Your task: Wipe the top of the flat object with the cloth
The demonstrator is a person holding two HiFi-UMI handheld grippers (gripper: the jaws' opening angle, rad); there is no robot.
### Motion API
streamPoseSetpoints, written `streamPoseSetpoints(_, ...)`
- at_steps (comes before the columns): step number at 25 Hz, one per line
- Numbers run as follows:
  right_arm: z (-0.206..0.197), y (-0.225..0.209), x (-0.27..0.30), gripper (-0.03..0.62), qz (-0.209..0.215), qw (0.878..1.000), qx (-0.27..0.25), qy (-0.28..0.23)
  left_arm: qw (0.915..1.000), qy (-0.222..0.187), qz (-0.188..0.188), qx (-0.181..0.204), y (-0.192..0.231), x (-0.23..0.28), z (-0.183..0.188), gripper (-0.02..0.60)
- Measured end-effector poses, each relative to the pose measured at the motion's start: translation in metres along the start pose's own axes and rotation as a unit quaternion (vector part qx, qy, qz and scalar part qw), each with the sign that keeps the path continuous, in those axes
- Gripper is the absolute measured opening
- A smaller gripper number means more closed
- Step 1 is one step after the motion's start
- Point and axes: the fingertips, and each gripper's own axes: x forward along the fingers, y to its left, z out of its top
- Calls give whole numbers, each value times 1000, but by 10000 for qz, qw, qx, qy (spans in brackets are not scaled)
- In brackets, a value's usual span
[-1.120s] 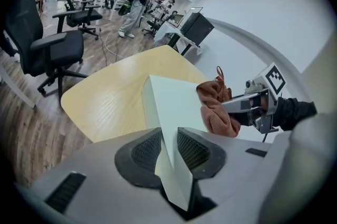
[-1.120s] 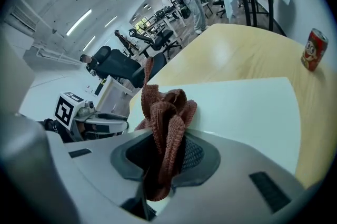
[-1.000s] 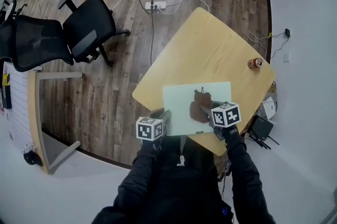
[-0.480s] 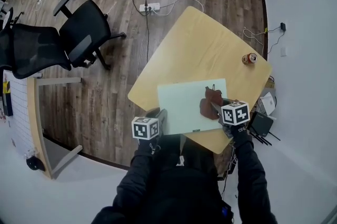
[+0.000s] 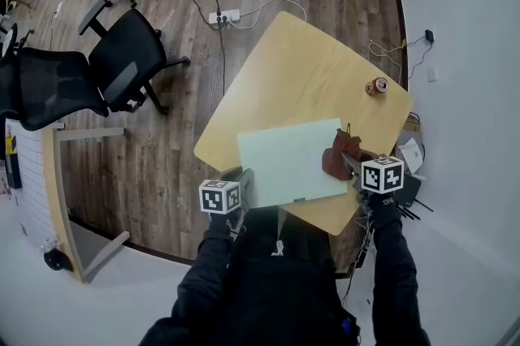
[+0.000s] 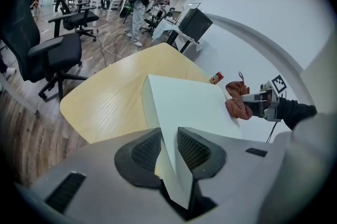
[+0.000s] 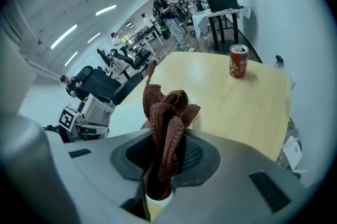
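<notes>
A pale green flat board (image 5: 288, 159) lies on the wooden table (image 5: 309, 76) near its front edge. My left gripper (image 5: 240, 188) is shut on the board's near left corner, with the board (image 6: 184, 107) pinched between its jaws in the left gripper view. My right gripper (image 5: 357, 167) is shut on a brown cloth (image 5: 340, 154), which rests at the board's right edge. In the right gripper view the cloth (image 7: 166, 123) bunches up between the jaws. The left gripper view shows the cloth (image 6: 238, 102) and the right gripper (image 6: 253, 107) at the board's far side.
A red drink can (image 5: 375, 86) stands on the table's far right (image 7: 238, 60). Black office chairs (image 5: 122, 52) sit on the wood floor to the left, beside a power strip with cables (image 5: 221, 15). People stand far back in the room (image 6: 142, 2).
My right gripper has dragged the cloth rightward across the board, from its middle to its right edge. The left gripper has kept its hold on the board's corner.
</notes>
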Motion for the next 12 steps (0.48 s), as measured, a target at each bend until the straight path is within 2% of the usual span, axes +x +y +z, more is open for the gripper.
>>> streamPoseSetpoints(7, 8, 79, -20, 103, 725, 9959, 182, -499, 9999, -14, -120, -19, -1, 0, -1, 117)
streamPoseSetpoints(12, -5, 149, -8, 101, 1583, 9855, 440, -427, 9998, 29, -206, -51, -2, 1, 0, 117)
